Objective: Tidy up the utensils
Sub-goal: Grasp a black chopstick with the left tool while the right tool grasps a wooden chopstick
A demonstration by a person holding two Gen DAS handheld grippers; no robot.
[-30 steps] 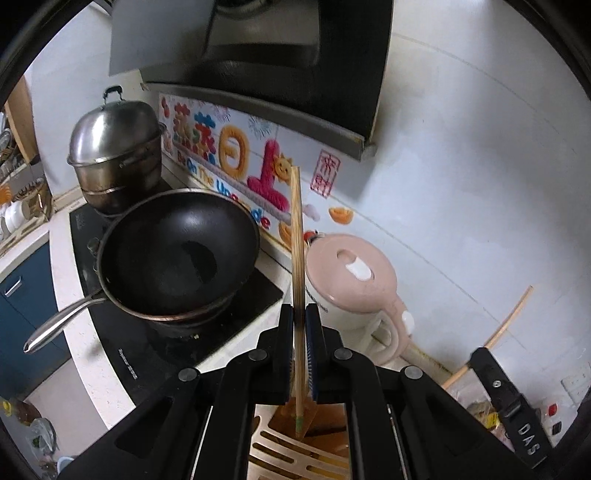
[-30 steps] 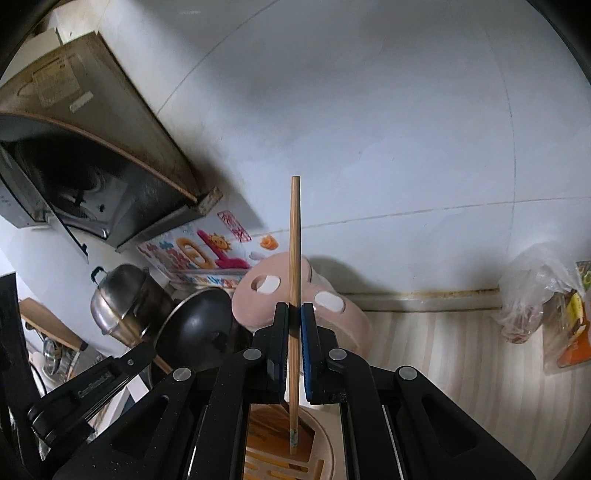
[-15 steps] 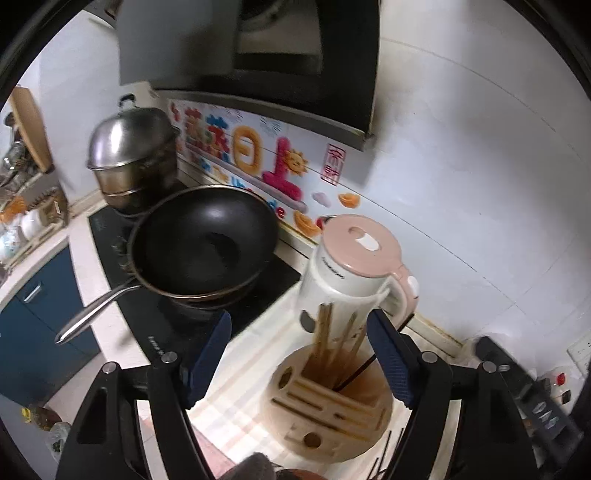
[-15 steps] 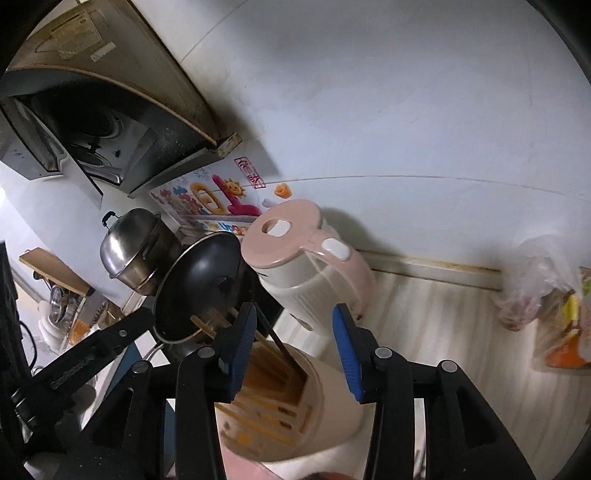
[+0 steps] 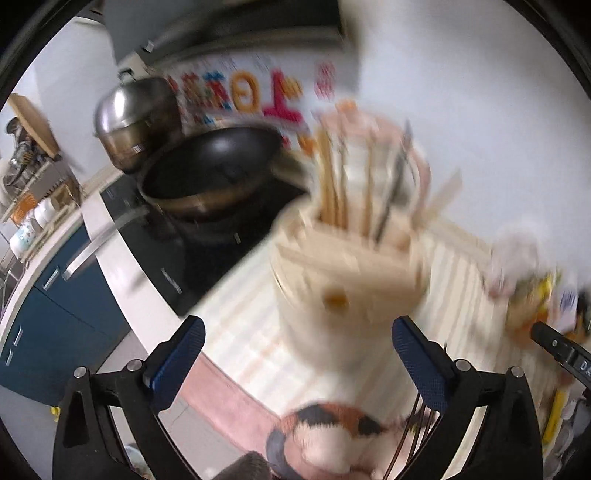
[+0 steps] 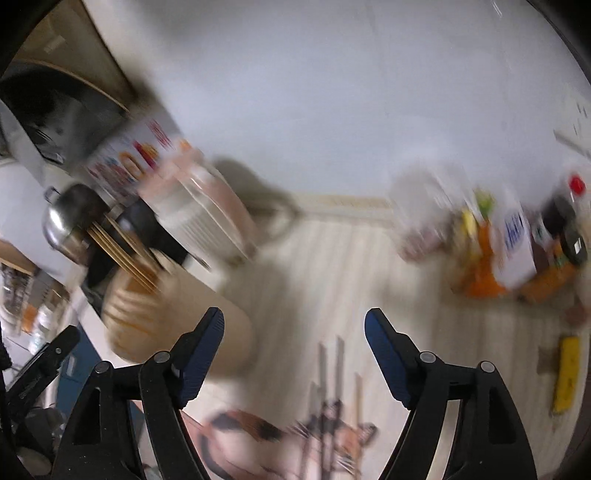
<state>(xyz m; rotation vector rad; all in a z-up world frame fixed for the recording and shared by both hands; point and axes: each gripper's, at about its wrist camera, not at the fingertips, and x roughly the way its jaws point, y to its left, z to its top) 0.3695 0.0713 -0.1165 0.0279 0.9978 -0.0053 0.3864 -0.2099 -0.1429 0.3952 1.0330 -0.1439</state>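
Pale striped bench (image 5: pixel 251 332) carries a round beige utensil holder (image 5: pixel 343 280), blurred, with wooden chopsticks (image 5: pixel 330 184) upright in its slots. Loose chopsticks (image 6: pixel 328 376) lie nearby. Left hand-held gripper (image 5: pixel 295 354) and right hand-held gripper (image 6: pixel 293 350) are opening, grasping nothing.

Shiny steel pot (image 5: pixel 133 114), wooden chopsticks (image 5: pixel 332 184)

A plain white wall (image 6: pixel 332 92) backs the pale striped worktop (image 6: pixel 332 258). A dark range hood (image 5: pixel 221 22) hangs over the black hob (image 5: pixel 207 254), with blue cabinet fronts (image 5: pixel 55 314) below the worktop's edge.
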